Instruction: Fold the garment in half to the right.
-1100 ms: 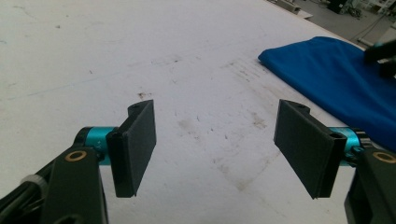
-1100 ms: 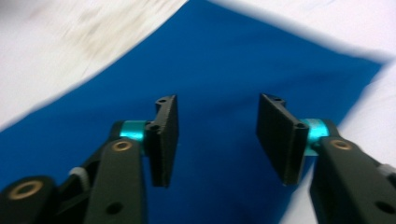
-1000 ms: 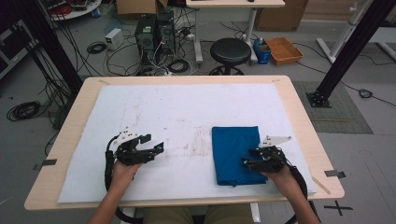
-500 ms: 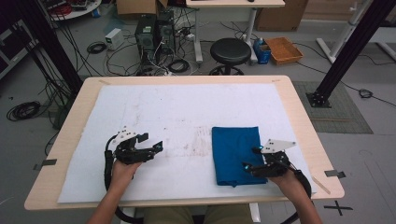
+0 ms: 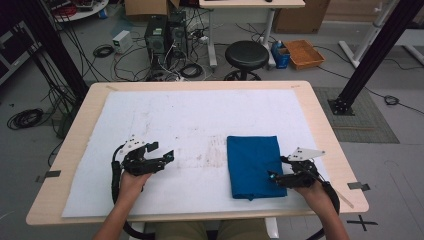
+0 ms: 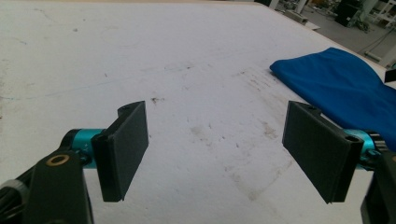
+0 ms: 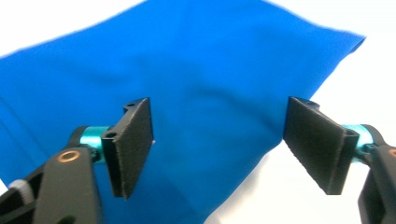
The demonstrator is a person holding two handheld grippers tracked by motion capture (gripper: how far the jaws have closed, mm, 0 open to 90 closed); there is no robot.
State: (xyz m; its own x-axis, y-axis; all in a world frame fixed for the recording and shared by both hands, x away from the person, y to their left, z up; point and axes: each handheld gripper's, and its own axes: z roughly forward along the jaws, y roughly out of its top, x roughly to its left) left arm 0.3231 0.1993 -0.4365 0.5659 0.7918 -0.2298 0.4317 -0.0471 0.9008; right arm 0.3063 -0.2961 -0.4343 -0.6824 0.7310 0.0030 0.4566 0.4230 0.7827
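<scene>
A folded blue cloth (image 5: 252, 165) lies flat on the white sheet at the right front of the table. My right gripper (image 5: 274, 178) hovers at the cloth's right edge, pointing left over it. Its jaws have just been opening and stand open above the blue cloth (image 7: 196, 70), nothing pressed between the pads (image 7: 133, 144). My left gripper (image 5: 165, 156) rests at the left front, pointing right. It is open after widening a little, with bare sheet between its jaws. In the left gripper view (image 6: 215, 140) the cloth (image 6: 345, 88) lies farther off to the right.
The white sheet (image 5: 200, 120) covers most of the wooden table (image 5: 75, 135) and has faint stains at its middle. Beyond the far edge stand a black stool (image 5: 246, 54), computer towers (image 5: 165, 32), cables and an orange tray (image 5: 304, 53). Black frame posts rise at both sides.
The right gripper's jaws have spread wider and the hand has drawn slightly right, toward the cloth's right edge. The cloth stays flat. The left hand has not moved.
</scene>
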